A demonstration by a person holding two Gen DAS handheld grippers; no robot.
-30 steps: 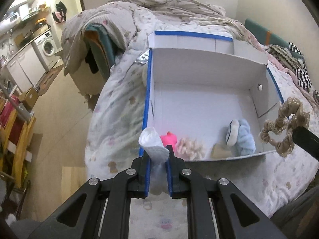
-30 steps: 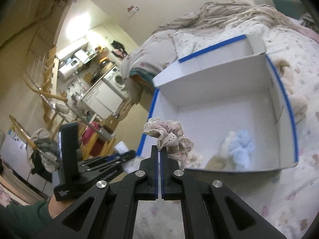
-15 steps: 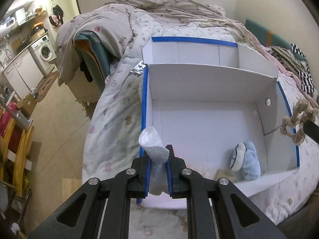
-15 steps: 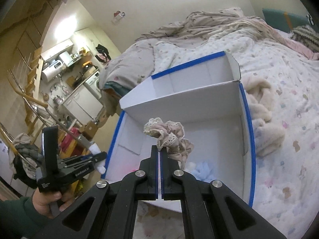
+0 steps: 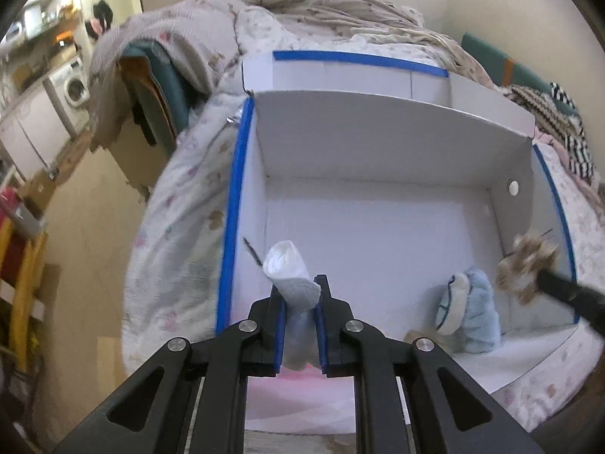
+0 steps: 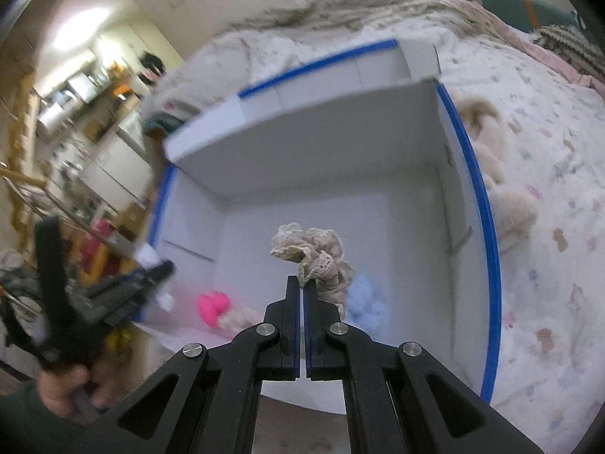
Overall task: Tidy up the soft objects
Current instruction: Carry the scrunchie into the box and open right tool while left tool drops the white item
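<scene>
Bedding in a pale floral print carries an open white box (image 5: 378, 227) with blue-taped rims. Left tongs (image 5: 299, 316) are clamped on a rolled white sock (image 5: 289, 270), poised above the box's near-left corner. Right tongs (image 6: 302, 291) are closed almost fully on a beige lace scrunchie (image 6: 314, 257), poised above the near-right part of the box. A pale blue fluffy sock (image 5: 470, 312) lies by the near-right corner, and a pink toy (image 6: 213, 304) by the near edge. Both pieces look mid-delivery; the next move would seem to call for lowering each inside the walls, then parting the tongs. Each tool tilts downward over the near rim, the left one gripped by a hand (image 6: 70, 391) in a green sleeve.
</scene>
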